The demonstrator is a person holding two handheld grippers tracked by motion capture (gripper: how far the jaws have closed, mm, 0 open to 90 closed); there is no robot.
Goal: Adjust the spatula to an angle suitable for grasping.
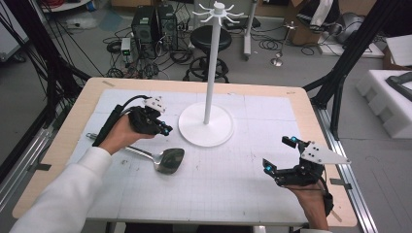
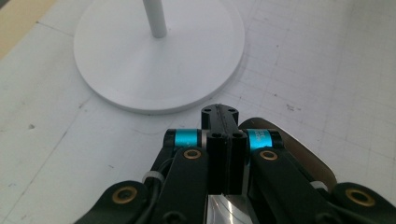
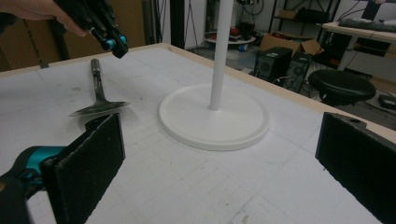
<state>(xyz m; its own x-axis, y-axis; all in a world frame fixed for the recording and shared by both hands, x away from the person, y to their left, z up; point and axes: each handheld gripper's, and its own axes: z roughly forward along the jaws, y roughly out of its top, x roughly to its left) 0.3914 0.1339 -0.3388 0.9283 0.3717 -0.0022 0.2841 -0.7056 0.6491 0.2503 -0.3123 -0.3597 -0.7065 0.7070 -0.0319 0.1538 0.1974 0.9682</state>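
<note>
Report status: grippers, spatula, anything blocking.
Left gripper shut, empty, above the spatula handle. Right gripper open, empty, hovering at the table's right. Spatula flat on mat beside white stand. Nothing blocking.

**Metal spatula lying flat on the mat**

A steel spatula (image 1: 167,159) lies flat on the white gridded mat (image 1: 243,184), in its left half, nearer the left edge than the right. Its broad, shiny blade points toward the mat's middle; the slim handle runs back toward the left edge. The blade rests just short of the white stand's round base (image 1: 206,125), not touching it.
</note>
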